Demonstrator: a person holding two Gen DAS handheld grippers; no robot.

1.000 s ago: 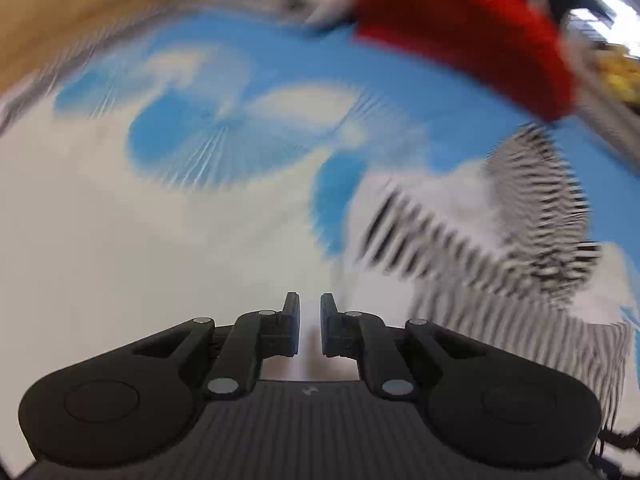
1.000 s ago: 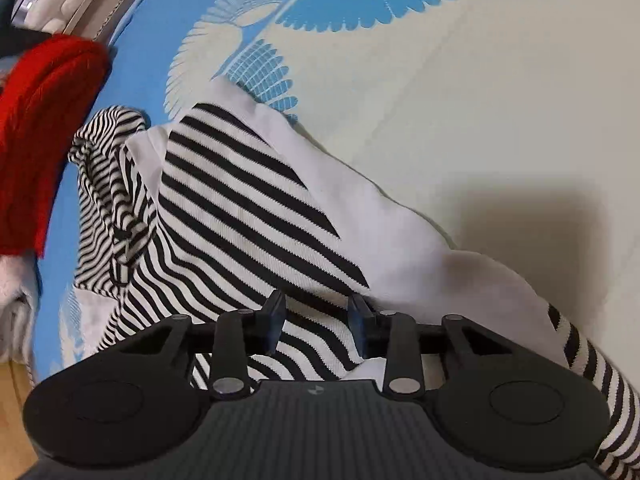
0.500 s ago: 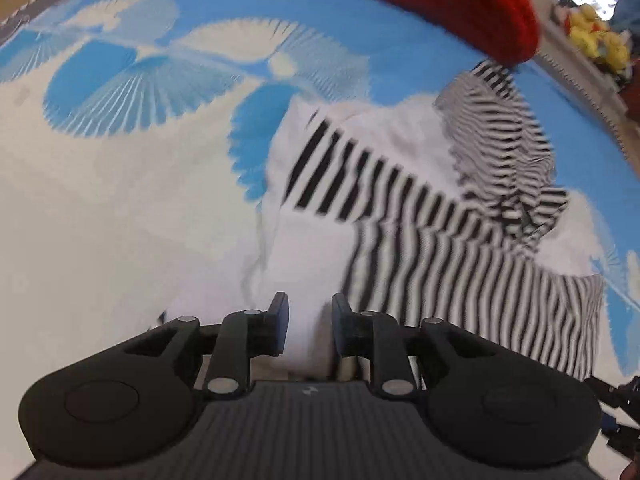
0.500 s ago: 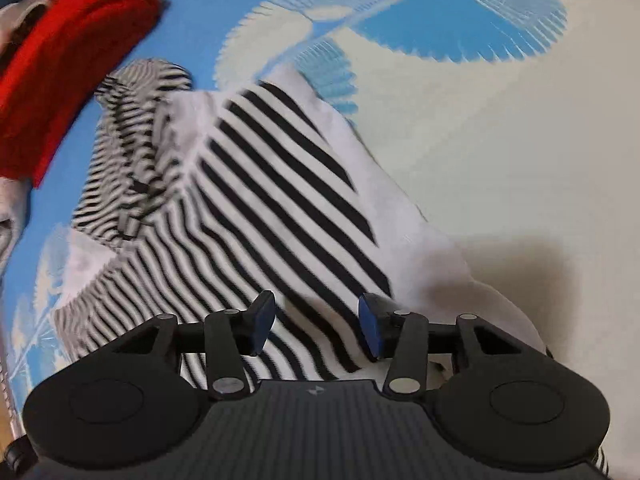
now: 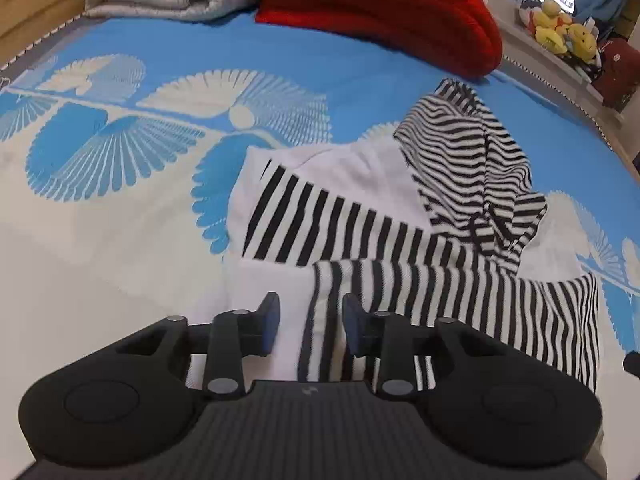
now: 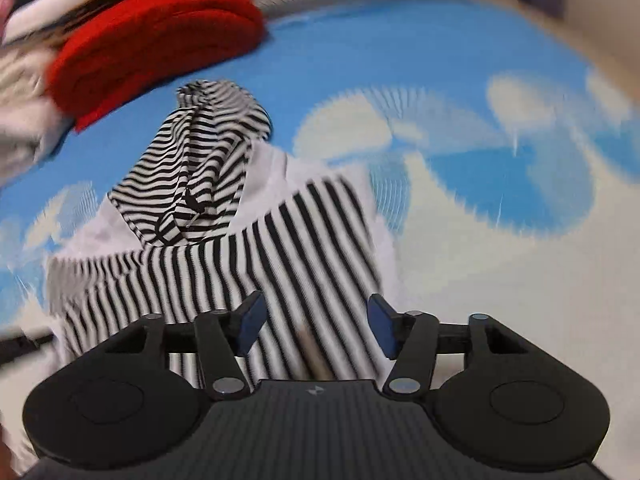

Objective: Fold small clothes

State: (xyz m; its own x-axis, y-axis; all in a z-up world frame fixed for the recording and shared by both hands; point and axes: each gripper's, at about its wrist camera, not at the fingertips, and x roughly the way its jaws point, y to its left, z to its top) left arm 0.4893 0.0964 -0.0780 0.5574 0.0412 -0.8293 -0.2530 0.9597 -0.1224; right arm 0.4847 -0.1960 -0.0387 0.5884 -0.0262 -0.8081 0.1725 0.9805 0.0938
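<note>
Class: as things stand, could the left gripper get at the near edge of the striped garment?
Probably yes: the left gripper is open just above the striped garment, nothing lying between.

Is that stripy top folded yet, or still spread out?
Partly folded: the top has one flap turned over its middle, and its hood lies rumpled, not tucked.

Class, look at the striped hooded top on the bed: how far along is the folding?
Done: striped top lies partly folded on the bedspread, hood bunched. In hand: nothing; left gripper and right gripper are open over the near edge. Left: gripping it and finishing the folds.
</note>
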